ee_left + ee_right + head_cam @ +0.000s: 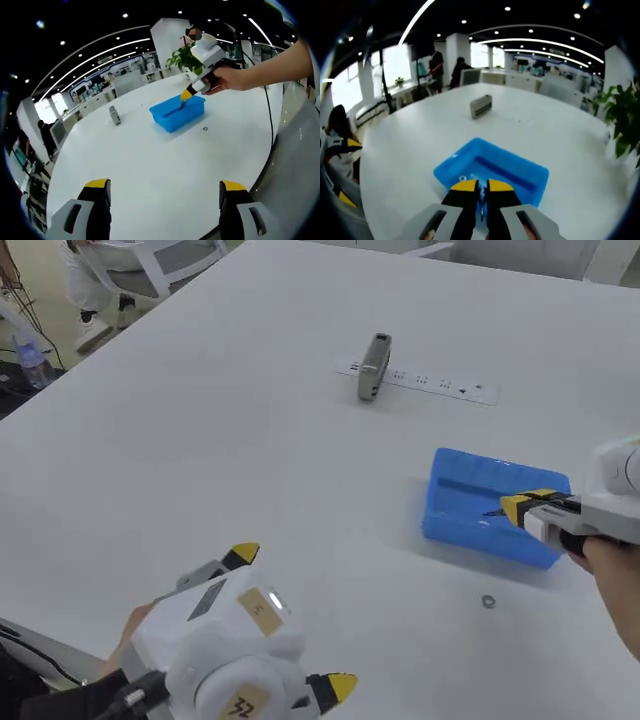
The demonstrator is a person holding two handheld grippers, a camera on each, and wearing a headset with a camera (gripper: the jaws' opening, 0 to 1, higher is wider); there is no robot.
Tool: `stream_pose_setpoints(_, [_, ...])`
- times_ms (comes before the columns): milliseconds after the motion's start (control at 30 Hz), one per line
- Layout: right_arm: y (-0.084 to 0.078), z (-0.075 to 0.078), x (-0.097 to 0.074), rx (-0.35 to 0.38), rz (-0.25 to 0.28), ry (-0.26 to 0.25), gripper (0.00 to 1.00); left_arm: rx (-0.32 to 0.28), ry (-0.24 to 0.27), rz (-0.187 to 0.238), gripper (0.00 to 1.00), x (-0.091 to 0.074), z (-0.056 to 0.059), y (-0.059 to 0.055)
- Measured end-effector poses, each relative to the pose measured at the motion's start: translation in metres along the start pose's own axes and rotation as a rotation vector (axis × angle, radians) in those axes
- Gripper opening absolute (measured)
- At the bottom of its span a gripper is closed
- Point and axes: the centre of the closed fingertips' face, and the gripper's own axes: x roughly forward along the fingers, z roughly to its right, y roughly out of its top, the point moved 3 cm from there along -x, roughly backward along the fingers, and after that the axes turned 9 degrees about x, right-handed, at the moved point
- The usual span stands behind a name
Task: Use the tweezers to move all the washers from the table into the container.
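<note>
Right gripper (pixel 481 187) hanging over glossy blue rectangular container (pixel 517 172), my fingers pinching thin tweezers (pixel 182 103). Small ring-shaped washer (pixel 488 601) lying on smooth white tabletop (pixel 250 440) just beside container. Left gripper (pixel 165 186) sitting well apart from container, fingers gaping wide.

Your right gripper (pixel 512 508) runs off the right edge of the head view, and its yellow tips hide part of the inside of the blue container (pixel 470 530). In the right gripper view the tweezers (pixel 481 206) are a thin sliver between jaws pressed close. Whether their tips hold anything is too small to tell, and so is the pale speck (pixel 463 178) in the container. Your left gripper (pixel 292 620) is cropped by the bottom edge of the head view.
</note>
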Motion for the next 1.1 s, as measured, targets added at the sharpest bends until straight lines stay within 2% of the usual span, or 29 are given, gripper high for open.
stream_pose_setpoints(200, [0.002, -0.007, -0.017, -0.018, 0.000, 0.027, 0.02, 0.010, -0.001, 0.000, 0.91, 0.000, 0.001, 0.000])
stream_pose_setpoints(400, [0.001, -0.021, -0.040, -0.018, 0.012, 0.042, 0.02, 0.017, -0.002, -0.001, 0.91, 0.000, 0.001, 0.000])
stream_pose_setpoints(600, [-0.011, -0.027, -0.057, -0.015, -0.009, 0.049, 0.02, 0.018, 0.000, -0.004, 0.90, 0.000, 0.001, 0.000])
stream_pose_setpoints(833, [-0.039, -0.028, -0.065, 0.007, -0.102, 0.056, 0.02, 0.024, 0.001, -0.010, 0.90, 0.000, 0.001, -0.001])
stream_pose_setpoints(933, [-0.051, -0.028, -0.067, 0.004, -0.164, 0.044, 0.01, 0.028, 0.000, -0.015, 0.89, 0.001, 0.001, -0.002])
stream_pose_setpoints(1100, [-0.069, -0.031, -0.067, 0.039, -0.246, 0.058, 0.02, 0.033, -0.001, -0.028, 0.88, 0.001, 0.001, -0.004])
